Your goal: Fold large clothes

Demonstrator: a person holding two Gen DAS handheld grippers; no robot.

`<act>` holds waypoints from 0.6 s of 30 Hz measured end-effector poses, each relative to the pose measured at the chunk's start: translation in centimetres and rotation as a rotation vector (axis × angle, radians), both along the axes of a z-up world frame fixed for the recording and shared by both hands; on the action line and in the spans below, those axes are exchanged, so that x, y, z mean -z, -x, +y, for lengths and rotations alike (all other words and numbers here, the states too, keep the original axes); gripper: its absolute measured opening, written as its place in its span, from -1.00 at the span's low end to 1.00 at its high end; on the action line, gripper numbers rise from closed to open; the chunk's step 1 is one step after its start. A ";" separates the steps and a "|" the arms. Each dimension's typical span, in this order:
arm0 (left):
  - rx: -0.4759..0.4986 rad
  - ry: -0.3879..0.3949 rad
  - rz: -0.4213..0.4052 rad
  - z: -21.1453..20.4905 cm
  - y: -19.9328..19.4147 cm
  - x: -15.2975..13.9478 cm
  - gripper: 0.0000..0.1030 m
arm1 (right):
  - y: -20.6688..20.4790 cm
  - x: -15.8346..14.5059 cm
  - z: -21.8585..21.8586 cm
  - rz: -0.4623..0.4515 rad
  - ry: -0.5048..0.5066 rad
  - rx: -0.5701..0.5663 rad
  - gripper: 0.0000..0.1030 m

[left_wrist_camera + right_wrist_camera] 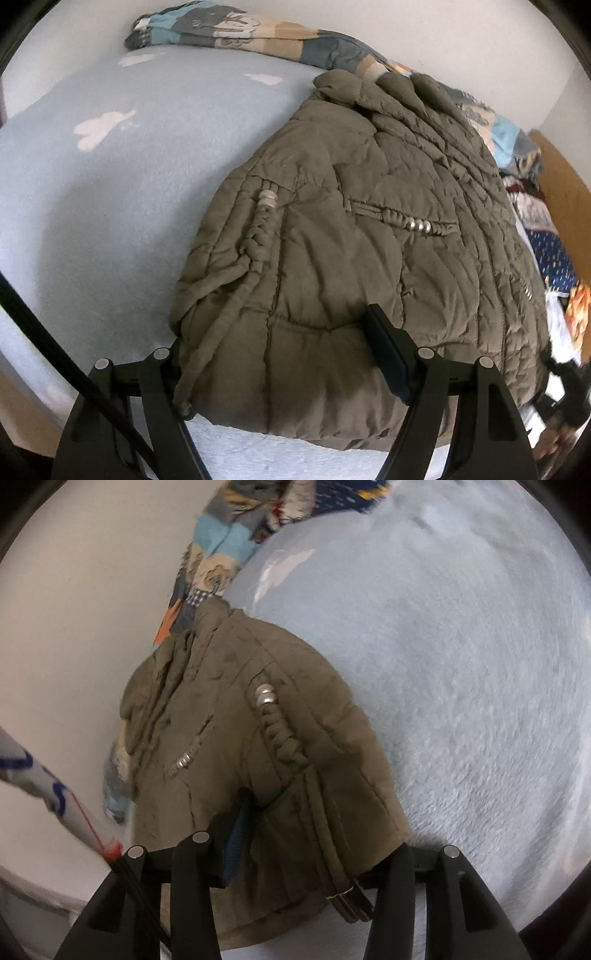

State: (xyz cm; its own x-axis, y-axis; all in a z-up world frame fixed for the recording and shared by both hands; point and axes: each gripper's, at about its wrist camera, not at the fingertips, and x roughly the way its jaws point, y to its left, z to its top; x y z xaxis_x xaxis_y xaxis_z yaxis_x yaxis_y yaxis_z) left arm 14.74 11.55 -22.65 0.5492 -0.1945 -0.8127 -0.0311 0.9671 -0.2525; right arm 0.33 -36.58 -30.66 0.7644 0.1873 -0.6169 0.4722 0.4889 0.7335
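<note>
Olive-green quilted puffer jacket (pixel 351 236) lay folded on the pale blue fleece bedsheet with white cloud shapes (pixel 110 177), far edge against the multicoloured patchwork blanket (pixel 236 29) along the white wall (pixel 74 627). Left gripper (pixel 291 354) sat at the jacket's near edge, jaws spread wide with jacket fabric between them, right finger (pixel 388 354) resting on the fabric. Right gripper (pixel 314 842) was likewise spread wide across a jacket edge, with a strap buckle (pixel 351 904) between its fingers.

no legible text, labels, brands, numbers or signs
</note>
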 end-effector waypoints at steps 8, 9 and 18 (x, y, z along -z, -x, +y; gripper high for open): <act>0.054 -0.095 -0.112 -1.9 1.4 -2.5 -0.50 | 0.0 -3.3 1.0 -0.016 0.165 -0.059 -0.75; 0.061 -0.100 -0.125 -2.0 1.7 -2.9 -0.51 | 0.4 -3.9 1.1 -0.034 0.171 -0.058 -0.76; 0.075 -0.067 -0.169 -1.2 3.6 -5.5 -0.54 | 3.0 -8.5 2.6 -0.115 0.285 -0.082 -0.80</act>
